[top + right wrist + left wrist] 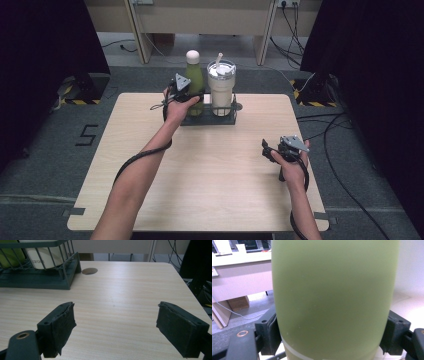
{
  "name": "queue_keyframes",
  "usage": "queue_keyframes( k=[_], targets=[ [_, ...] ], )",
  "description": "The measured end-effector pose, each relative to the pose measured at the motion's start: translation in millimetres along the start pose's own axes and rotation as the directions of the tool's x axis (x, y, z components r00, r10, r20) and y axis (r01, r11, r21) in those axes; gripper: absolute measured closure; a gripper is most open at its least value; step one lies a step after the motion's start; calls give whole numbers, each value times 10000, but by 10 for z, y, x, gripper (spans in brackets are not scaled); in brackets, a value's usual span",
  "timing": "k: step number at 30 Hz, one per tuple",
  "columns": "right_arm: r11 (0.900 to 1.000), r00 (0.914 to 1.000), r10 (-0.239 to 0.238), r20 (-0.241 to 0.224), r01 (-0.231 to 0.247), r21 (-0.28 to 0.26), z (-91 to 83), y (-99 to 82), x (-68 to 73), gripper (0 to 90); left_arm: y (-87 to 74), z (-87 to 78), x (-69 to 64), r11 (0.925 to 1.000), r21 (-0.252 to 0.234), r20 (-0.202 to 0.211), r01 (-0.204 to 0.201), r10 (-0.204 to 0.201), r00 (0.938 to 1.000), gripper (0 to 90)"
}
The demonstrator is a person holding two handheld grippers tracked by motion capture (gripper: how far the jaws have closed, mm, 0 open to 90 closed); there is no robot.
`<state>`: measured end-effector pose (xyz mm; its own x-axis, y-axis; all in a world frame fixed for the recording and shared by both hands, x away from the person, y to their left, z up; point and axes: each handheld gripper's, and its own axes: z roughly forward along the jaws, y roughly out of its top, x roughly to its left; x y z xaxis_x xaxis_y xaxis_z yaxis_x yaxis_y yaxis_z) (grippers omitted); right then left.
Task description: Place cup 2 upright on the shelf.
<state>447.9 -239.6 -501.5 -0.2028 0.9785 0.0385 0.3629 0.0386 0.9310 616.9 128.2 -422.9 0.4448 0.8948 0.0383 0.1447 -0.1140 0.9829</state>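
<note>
High view: green bottle (194, 82) with cream cap standing upright in dark wire rack (210, 119) at far edge of desk (210, 185), just beside white tumbler (221, 87) with lid and straw in same rack. Left hand-held gripper (186, 92) at bottle body, roughly mid-height. Left gripper view: green bottle (334, 300) wedged between both black pads (270, 332), pads touching on each side, so pinching bottle; squeeze force not readable. Risks, as judgement: smooth rounded wall plus side grip means possible slip or rotation if lifted with light pressure; grip looks below cap and well above base, so tilt could swing base into rack wire and snag; tumbler sits right next to bottle, so sideways pull could knock it or catch straw; rack itself looks light and could drag or tip at desk edge if bottle binds on wire. Straight vertical lift likely safest. Right hand-held gripper (280, 150) near right side of desk, well apart from rack. Right gripper view: jaws spread wide, nothing between them, bare desk (120, 305) ahead, wire rack (40, 277) corner at upper left.
</note>
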Motion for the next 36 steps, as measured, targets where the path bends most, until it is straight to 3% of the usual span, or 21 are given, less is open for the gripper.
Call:
queue_keyframes(
  k=[17,36],
  targets=[
    [10000,10000,-8,-4,8,75,7,-12,14,150,-40,-49,-12,10000,-17,8,1,-1,10000,136],
    [9999,10000,-54,-22,55,113,7,-16,16,150,4,-245,-38,9988,-170,-102,-458,456,9989,91]
  ],
)
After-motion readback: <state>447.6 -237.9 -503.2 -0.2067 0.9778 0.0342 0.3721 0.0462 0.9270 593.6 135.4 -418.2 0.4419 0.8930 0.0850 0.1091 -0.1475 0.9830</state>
